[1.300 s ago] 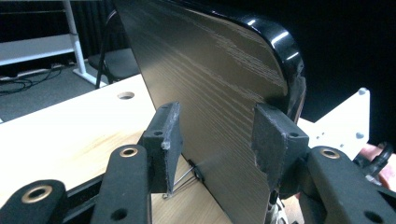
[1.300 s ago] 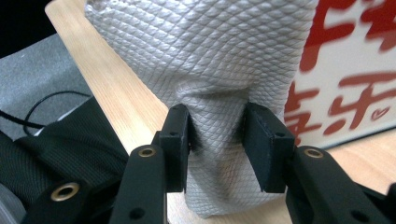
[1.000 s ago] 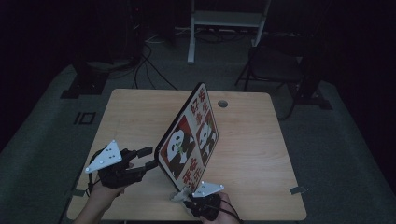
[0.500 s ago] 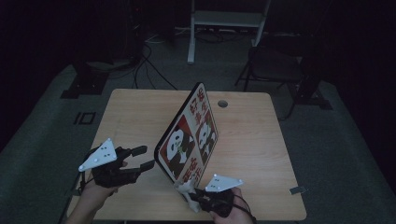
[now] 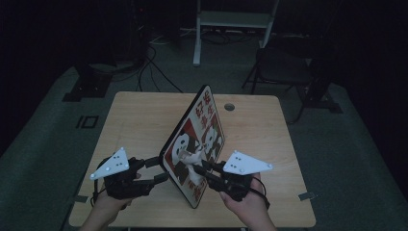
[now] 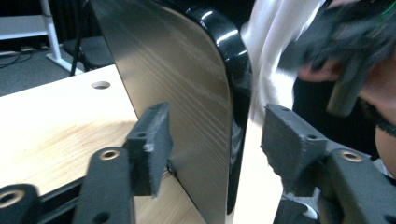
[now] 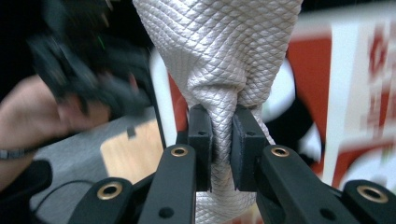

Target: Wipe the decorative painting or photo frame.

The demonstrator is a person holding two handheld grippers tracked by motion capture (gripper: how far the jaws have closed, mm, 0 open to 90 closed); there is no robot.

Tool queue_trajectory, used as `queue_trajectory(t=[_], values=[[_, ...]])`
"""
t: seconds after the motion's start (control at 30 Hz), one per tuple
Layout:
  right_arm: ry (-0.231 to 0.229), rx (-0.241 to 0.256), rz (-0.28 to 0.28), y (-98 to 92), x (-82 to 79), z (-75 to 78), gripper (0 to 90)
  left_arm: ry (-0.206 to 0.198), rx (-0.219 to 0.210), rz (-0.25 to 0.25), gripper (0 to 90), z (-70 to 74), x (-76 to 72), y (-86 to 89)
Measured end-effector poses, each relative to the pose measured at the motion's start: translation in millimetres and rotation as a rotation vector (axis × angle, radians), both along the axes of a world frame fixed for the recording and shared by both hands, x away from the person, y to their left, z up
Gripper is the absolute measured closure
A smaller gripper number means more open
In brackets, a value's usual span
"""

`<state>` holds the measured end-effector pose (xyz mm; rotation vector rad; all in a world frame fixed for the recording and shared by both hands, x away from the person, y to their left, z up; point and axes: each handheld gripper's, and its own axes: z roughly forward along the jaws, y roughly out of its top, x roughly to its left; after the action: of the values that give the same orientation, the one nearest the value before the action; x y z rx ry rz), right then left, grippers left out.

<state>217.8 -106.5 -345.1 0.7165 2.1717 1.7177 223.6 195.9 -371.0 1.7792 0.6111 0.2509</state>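
- board — a flat panel with a glossy black rim and a red, white and black printed face, propped steeply on edge near the middle of the wooden table; the printed face is turned to the person's right, the plain dark back to the left.
- left gripper — held low at the near left of the table, its jaws set apart, one on each side of the board's near edge; in the left gripper view the board's rim stands between the two pads, one pad lying close against the dark back, the other well clear of the rim.
- right gripper — held at the near right, reaching toward the printed face; its jaws are clamped on a white cloth.
- white cloth — quilted in a diamond pattern, bunched and pinched between the right gripper's pads, its loose part spread just in front of the printed face; whether it touches the face cannot be told.
- round hole — in the table top, beyond the board toward the far right.
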Motion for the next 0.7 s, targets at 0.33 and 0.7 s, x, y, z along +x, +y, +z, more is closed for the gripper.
queue_trajectory(t=[0.33,0.7], values=[[-0.106,0.135,0.075,38.5,14.4,56.9,80.3,-0.035,-0.030,0.045,66.7,-5.2,-5.8,-6.1],[-0.078,0.037,0.059,73.4,40.7,41.1,80.5,-0.030,-0.028,0.056,70.5,-4.5,-7.1,-5.5]])
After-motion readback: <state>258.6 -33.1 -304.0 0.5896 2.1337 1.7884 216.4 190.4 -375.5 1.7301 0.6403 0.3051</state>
